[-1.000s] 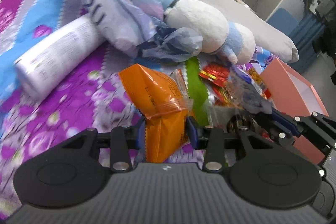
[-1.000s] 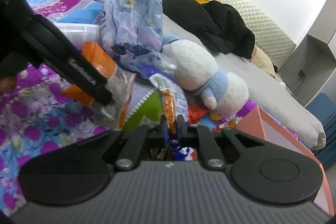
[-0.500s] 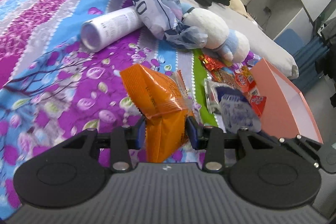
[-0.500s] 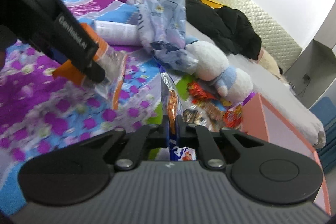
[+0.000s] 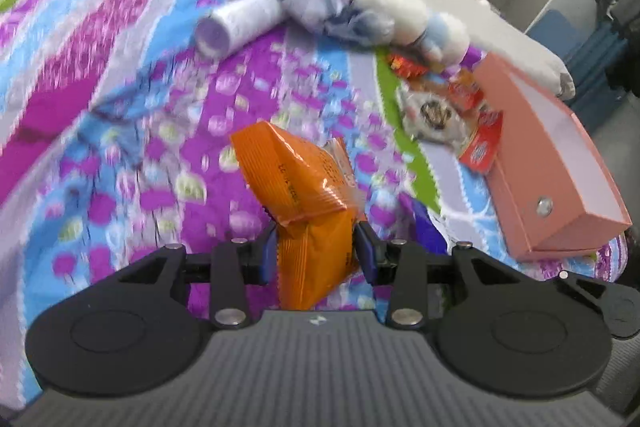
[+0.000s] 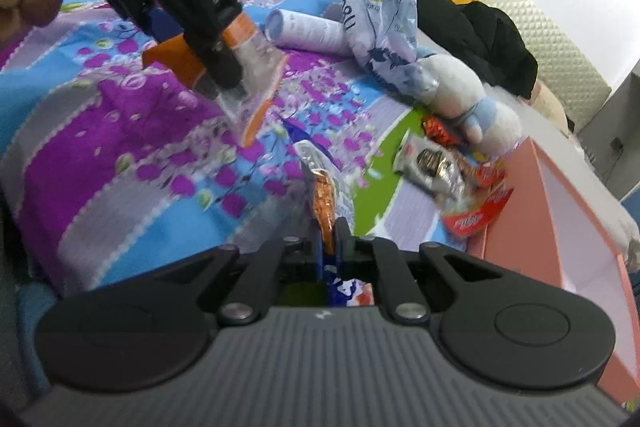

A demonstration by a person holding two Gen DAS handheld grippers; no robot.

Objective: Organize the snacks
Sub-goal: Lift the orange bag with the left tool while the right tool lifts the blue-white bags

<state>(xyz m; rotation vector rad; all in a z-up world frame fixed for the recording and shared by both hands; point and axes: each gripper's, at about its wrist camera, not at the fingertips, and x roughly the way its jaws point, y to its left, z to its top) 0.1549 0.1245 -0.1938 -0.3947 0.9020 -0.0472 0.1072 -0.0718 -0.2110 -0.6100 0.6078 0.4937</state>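
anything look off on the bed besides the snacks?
Yes. A white cylindrical bottle lies tipped on its side on the bedspread, and a crumpled blue-white plastic bag is draped over a plush toy. Loose snack packets lie scattered beside the pink box, not in it.

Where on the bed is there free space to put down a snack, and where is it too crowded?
The widest bare patch is the quilt in front of the white tube, left of the orange packet. The green stripe just left of the snack pile is also free. It is crowded between the plush toy and the pink box, where snacks lie touching.
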